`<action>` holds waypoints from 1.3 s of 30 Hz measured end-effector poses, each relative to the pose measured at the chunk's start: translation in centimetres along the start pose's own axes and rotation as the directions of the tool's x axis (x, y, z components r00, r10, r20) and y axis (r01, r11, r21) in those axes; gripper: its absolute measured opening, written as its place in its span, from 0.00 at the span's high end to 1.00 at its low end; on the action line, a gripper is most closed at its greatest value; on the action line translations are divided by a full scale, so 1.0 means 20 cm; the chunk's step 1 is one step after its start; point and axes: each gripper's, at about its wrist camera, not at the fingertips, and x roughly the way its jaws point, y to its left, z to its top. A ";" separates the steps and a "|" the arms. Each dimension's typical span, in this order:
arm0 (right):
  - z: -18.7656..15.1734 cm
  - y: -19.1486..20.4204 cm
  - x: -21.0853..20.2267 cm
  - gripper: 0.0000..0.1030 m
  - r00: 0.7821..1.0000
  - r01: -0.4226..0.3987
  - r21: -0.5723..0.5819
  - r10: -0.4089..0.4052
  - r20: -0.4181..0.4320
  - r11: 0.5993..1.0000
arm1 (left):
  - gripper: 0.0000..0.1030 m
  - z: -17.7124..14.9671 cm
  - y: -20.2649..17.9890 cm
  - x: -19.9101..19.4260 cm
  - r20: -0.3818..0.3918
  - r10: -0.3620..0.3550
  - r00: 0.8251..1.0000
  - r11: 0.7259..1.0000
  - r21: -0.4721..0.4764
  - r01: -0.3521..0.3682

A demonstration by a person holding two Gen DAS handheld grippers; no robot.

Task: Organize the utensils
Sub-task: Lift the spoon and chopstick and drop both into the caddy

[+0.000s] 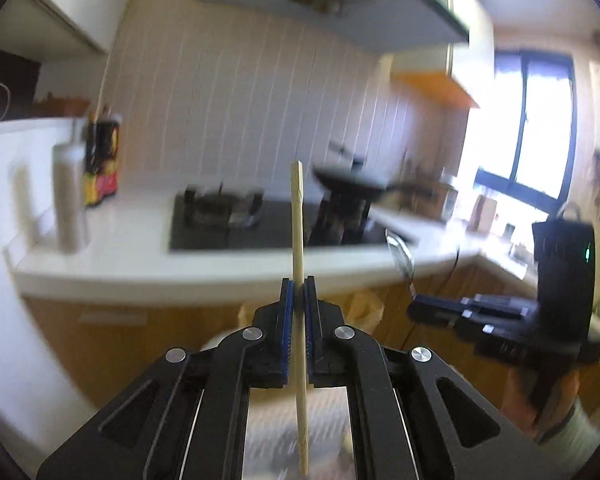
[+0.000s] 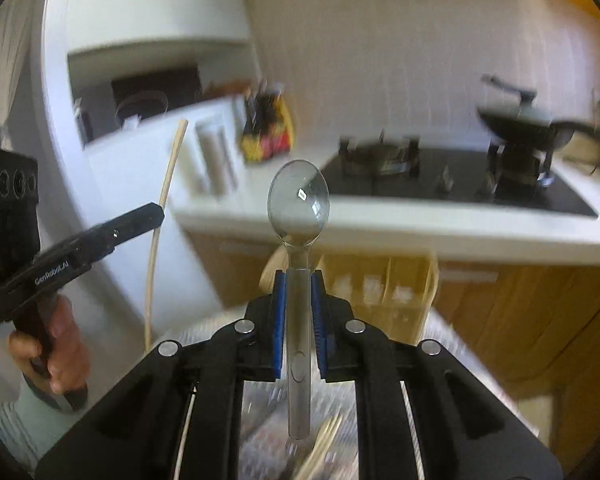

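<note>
Tongs both loaded: left tongs [image 1: 299, 300] pinch a pale wooden chopstick [image 1: 297, 216] upright, right tongs [image 2: 299, 292] clamp a clear plastic spoon [image 2: 299, 204], bowl up. Both held in air, short of white table [image 1: 140, 256]. Step looks like carry; next needs a holder, none seen clearly.
</note>
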 end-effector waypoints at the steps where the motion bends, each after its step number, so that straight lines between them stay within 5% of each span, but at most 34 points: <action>1: 0.04 -0.02 0.00 0.90 1.000 0.006 0.012 -0.006 0.027 1.000 | 0.97 0.03 -0.01 0.03 0.040 -0.004 0.999 1.000 -0.008 0.005; 5: 0.15 -0.10 0.05 0.90 0.989 0.071 0.022 -0.073 0.128 0.997 | 0.97 0.06 -0.02 0.16 0.152 -0.013 0.988 0.999 -0.028 0.018; 11: 0.22 -0.24 0.21 0.90 0.965 0.172 0.029 -0.174 0.197 0.985 | 0.97 0.02 0.04 0.36 0.211 0.031 0.977 0.999 -0.047 -0.021; 23: 0.11 -0.46 0.53 0.90 0.954 0.213 0.114 -0.231 0.190 0.970 | 0.97 -0.08 0.23 0.66 0.197 0.067 0.978 0.994 -0.100 -0.048; 34: -0.02 -0.48 0.54 0.89 0.953 0.199 0.144 -0.226 0.204 0.969 | 0.96 -0.18 0.27 0.69 0.181 0.050 0.982 0.994 -0.105 -0.032; 39: -0.08 -0.45 0.49 0.73 0.957 0.206 0.122 -0.225 0.181 0.971 | 0.83 -0.20 0.26 0.68 0.162 0.043 0.986 0.995 -0.095 -0.028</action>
